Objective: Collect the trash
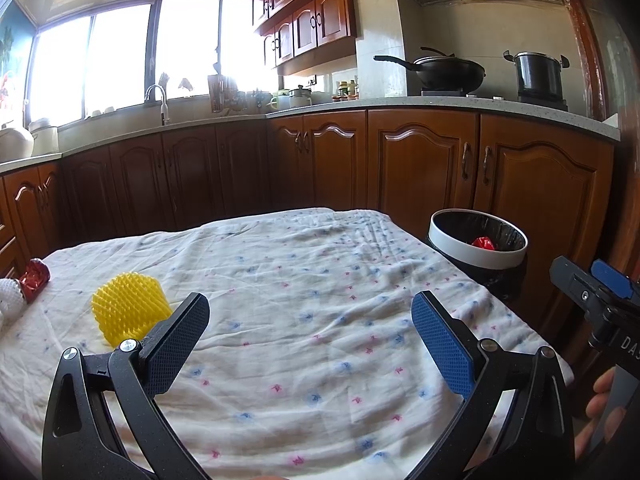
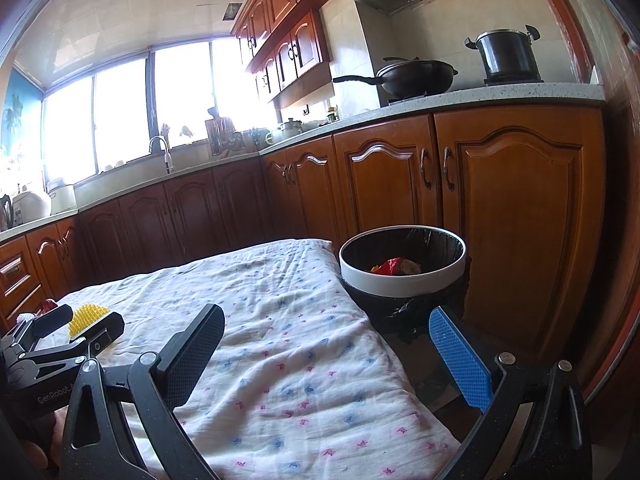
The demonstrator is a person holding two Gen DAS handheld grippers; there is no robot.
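- The middle of the tablecloth (image 1: 304, 280) lies bare from near edge to far edge: open room for a gripper.
- At the table's left end stand a yellow spiky foam piece (image 1: 130, 310), a red wrapper (image 1: 35, 280) and a white foam net (image 1: 10, 300), close together.
- The trash bin (image 2: 402, 280), mouth open upward, stands just off the table's right edge, with cabinet doors (image 2: 516, 216) close behind it.
- The left gripper (image 1: 310, 332) and right gripper (image 2: 326, 344), both spread wide, hang over the near edge, well apart.
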